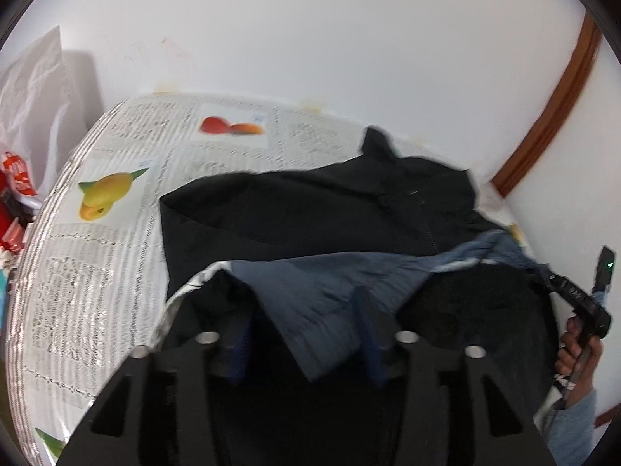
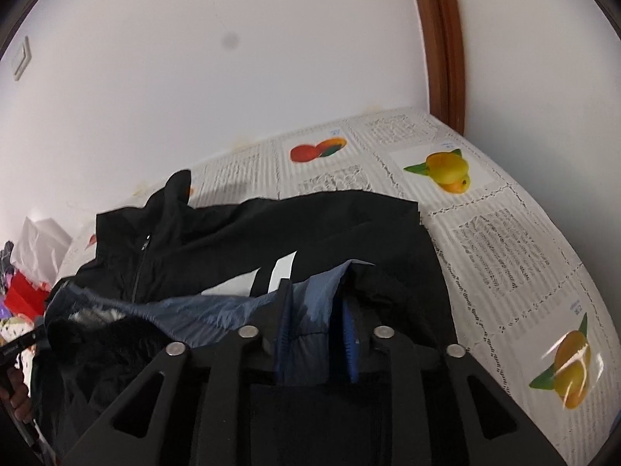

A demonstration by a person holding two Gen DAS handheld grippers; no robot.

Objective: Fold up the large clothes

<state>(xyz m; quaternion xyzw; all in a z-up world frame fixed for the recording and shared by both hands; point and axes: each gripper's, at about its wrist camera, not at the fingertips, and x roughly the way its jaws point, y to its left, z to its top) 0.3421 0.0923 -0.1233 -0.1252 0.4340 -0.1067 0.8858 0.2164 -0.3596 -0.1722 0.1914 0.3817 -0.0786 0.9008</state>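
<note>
A large black jacket [image 1: 310, 209] with a zip, white lettering [image 2: 279, 272] and a blue-grey lining [image 1: 330, 283] lies spread on a table under a fruit-printed cloth [image 1: 97, 272]. My left gripper [image 1: 306, 310] stands open at the near hem. A fold of the lining lies loosely between its wide-apart fingers. My right gripper [image 2: 316, 299] is open too, a little less wide, and a strip of the same lining [image 2: 310, 318] hangs between its blue pads without being squeezed. The jacket's near edge is turned over, so the lining shows. Its collar [image 2: 174, 190] points toward the wall.
A white wall runs close behind the table, with a brown door frame [image 2: 442, 39] at its corner. A white bag and red packets [image 1: 15, 178] are piled off the table's end. A person's hand [image 1: 574, 345] grips the other tool's handle at the right edge.
</note>
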